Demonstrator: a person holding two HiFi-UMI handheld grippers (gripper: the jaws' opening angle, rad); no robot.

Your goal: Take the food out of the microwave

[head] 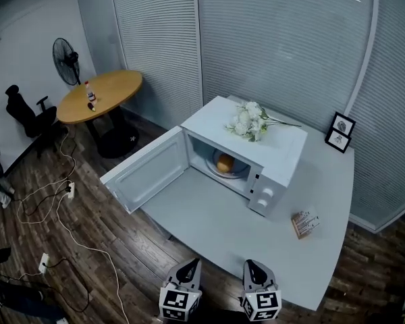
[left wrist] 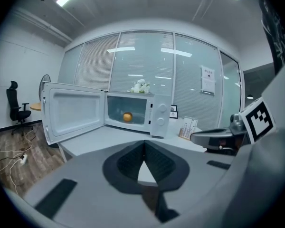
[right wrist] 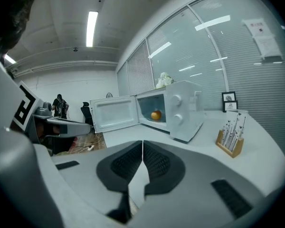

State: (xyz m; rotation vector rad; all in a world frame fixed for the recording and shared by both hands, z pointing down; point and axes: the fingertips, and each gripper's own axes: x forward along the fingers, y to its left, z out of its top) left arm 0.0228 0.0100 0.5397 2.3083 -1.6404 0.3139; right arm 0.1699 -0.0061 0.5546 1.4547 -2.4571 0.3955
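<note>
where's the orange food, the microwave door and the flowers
orange food (head: 225,162), head view, its middle
microwave door (head: 152,169), head view, inner panel
flowers (head: 248,120), head view, white blooms

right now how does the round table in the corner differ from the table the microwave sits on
The round table is wood-coloured with a circular top; the microwave table is pale grey with straighter edges and rounded corners. The round table carries a small bottle; the microwave table bears the open microwave, two picture frames and a card holder. Both stand on the wood floor beside the blinded glass wall.
</note>
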